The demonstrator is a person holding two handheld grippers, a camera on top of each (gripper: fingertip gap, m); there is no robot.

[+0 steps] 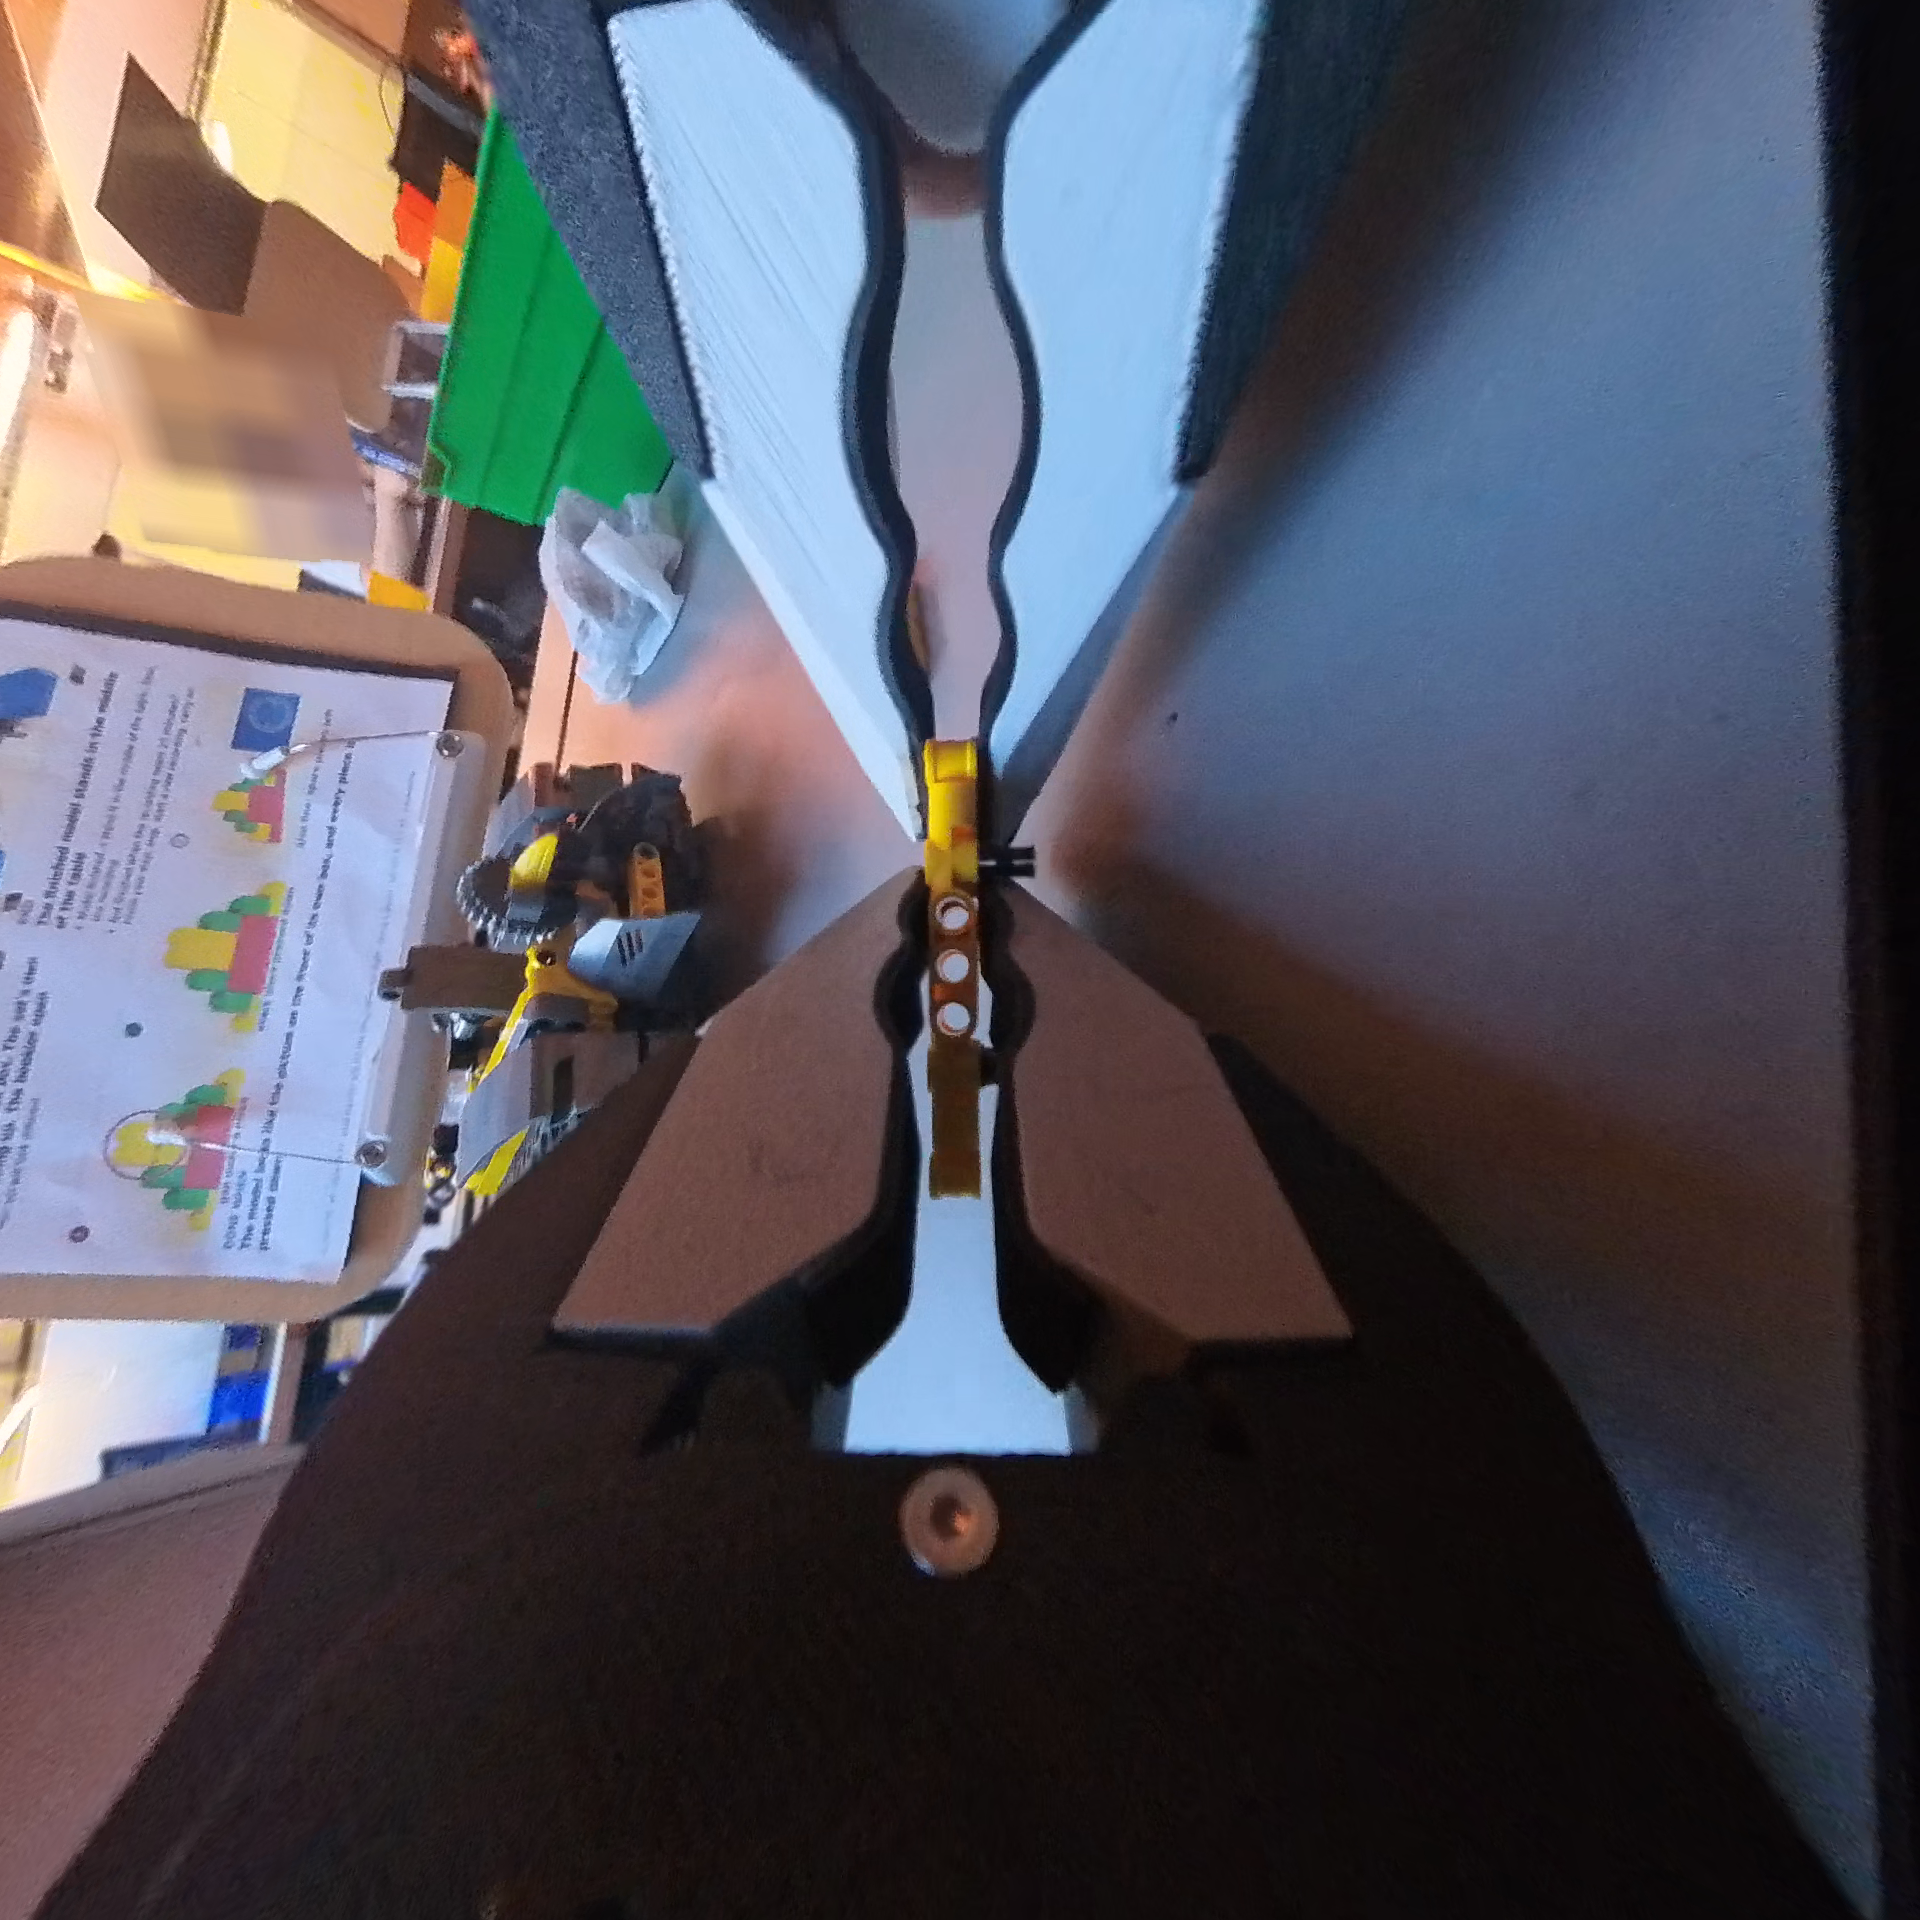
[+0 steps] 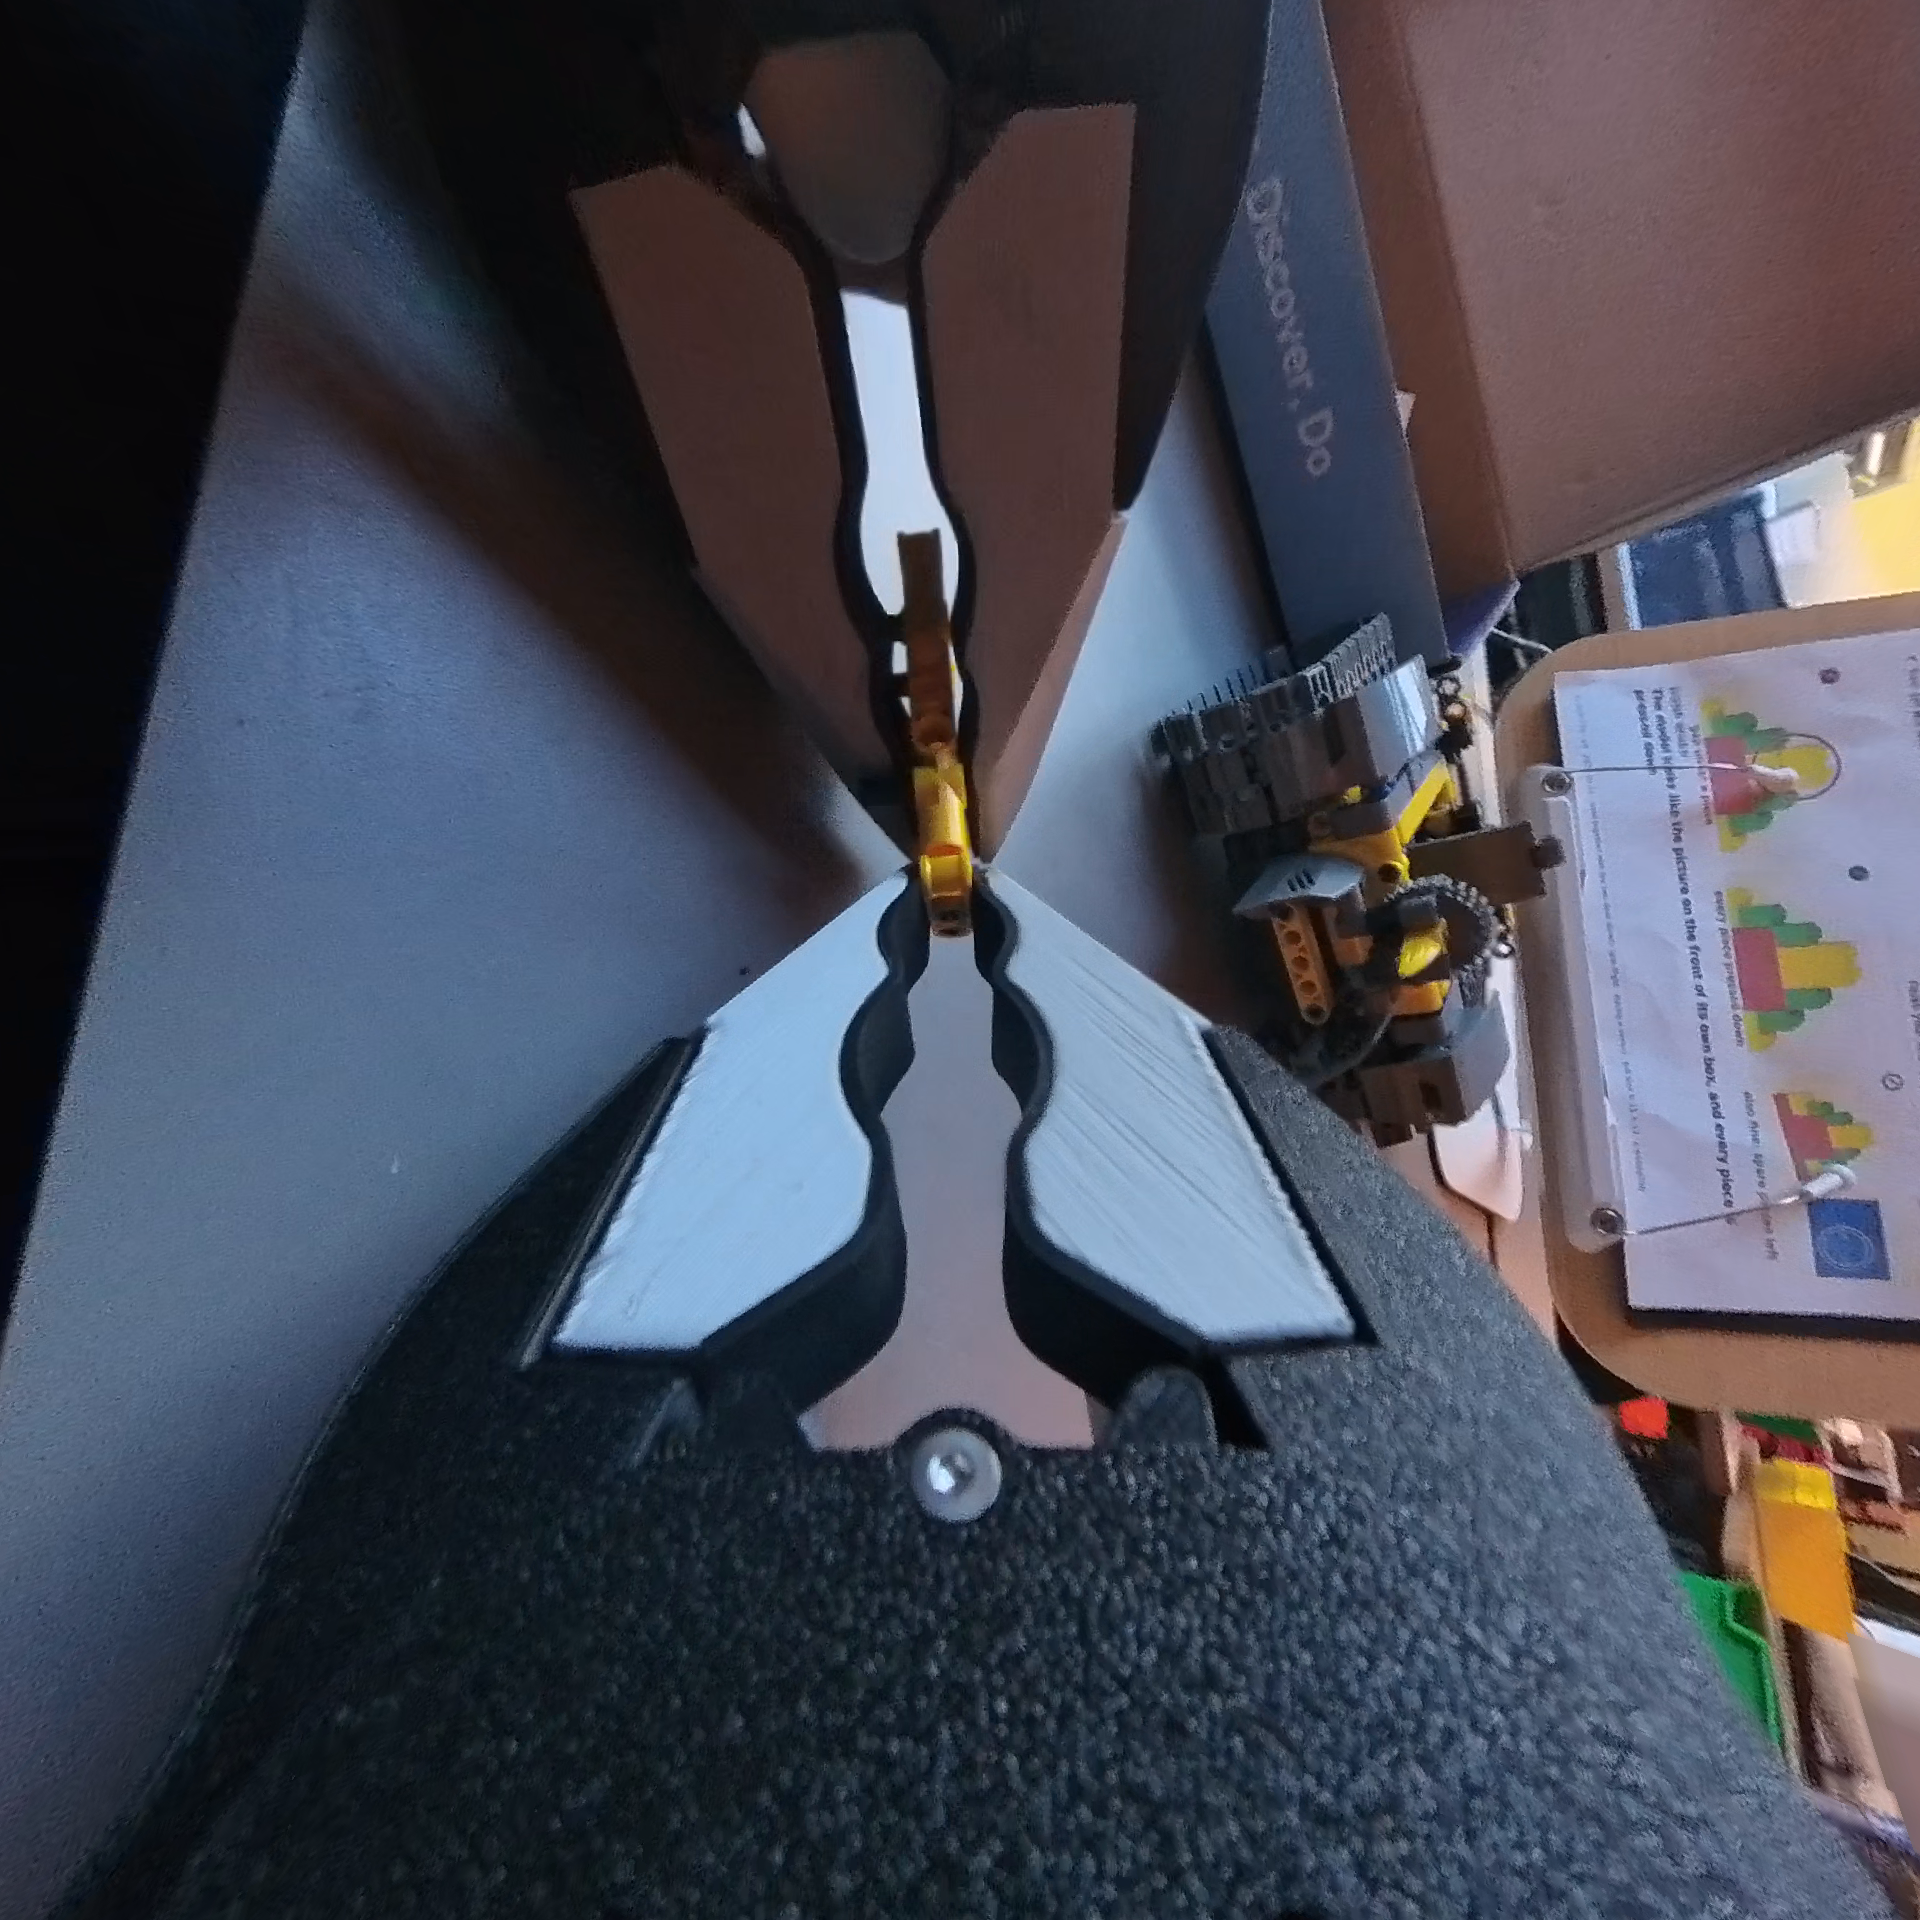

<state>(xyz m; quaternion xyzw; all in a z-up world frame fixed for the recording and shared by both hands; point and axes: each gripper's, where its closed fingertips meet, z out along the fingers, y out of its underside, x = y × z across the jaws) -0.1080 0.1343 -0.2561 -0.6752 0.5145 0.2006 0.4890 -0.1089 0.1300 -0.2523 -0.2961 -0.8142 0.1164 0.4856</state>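
Left claw (image 1: pixel 954 971) is clamped on the holed end of a yellow beam (image 1: pixel 953 935); right claw (image 2: pixel 948 902) faces it tip to tip, pinching the other end. Beam's long axis runs between them, above the counter (image 2: pixel 416 831), model (image 2: pixel 1351 862) nearby.

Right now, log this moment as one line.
left tool: shut on yellow holed beam | right tool: shut on beam's other end | tools tip to tip above grey table | brick vehicle model beside
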